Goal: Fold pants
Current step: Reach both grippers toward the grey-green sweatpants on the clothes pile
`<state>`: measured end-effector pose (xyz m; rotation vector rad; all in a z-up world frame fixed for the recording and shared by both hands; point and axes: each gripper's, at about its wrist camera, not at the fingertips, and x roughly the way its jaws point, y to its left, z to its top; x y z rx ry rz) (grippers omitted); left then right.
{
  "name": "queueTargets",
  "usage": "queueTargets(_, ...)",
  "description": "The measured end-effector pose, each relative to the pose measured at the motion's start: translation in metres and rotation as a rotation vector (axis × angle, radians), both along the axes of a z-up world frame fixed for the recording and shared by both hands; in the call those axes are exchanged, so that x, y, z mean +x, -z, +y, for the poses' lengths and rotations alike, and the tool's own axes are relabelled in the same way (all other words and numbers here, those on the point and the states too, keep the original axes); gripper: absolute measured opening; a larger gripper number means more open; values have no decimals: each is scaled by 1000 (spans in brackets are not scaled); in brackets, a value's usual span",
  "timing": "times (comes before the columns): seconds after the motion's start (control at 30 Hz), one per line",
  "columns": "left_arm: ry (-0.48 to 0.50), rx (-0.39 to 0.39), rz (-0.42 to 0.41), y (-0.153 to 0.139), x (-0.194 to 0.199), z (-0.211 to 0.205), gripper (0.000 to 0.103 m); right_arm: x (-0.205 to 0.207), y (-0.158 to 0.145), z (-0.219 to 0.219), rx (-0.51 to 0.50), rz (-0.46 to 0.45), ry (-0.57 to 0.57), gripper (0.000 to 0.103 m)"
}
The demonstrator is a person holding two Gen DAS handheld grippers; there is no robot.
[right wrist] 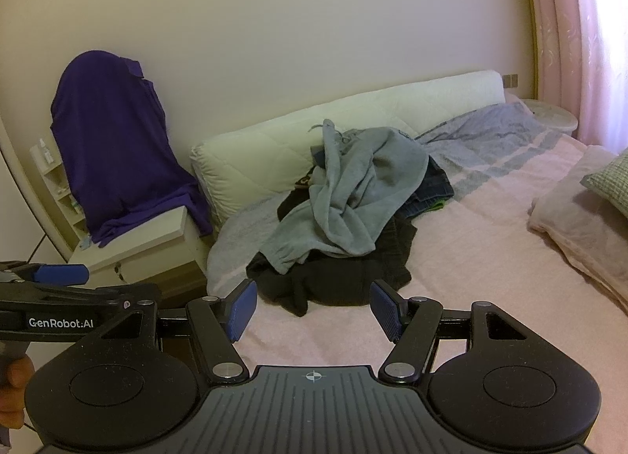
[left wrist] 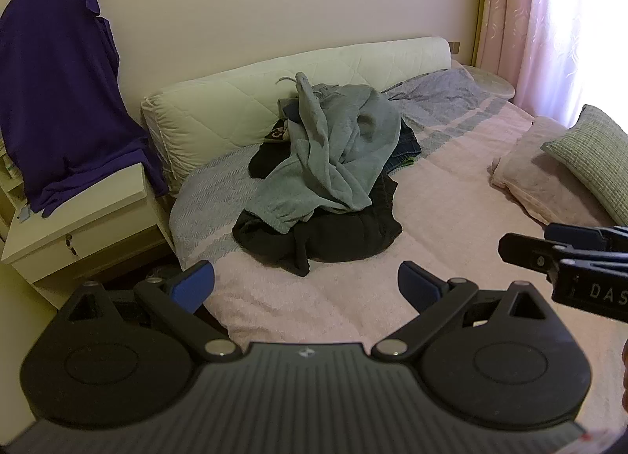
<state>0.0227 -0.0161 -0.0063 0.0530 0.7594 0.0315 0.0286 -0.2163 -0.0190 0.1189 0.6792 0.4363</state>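
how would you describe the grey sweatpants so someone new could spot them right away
Start at the bed with the pink cover, then find the heap of clothes near its middle, in front of the long white bolster by the wall. The grey sweatpants lie crumpled on top of that heap; they are the only pale, fleecy piece, over black garments and a bit of blue denim.

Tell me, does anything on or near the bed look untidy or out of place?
Yes. Unfolded clothes lie heaped mid-bed, grey pants crumpled on top. A purple garment hangs draped over something on the nightstand, hiding it.
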Motion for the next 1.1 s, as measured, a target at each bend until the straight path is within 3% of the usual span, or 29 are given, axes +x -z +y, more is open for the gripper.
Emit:
queueTargets(0.23,21,-3,12,7,29,8,99,23,6,9,-7,8,15,61)
queueTargets(0.5,70,-8,41,24,88,26,99,68,22,30,-14,31,48,61)
queueTargets(1.1,177,3,140,83,295,71,98,243,86,90,-33,163,159,61)
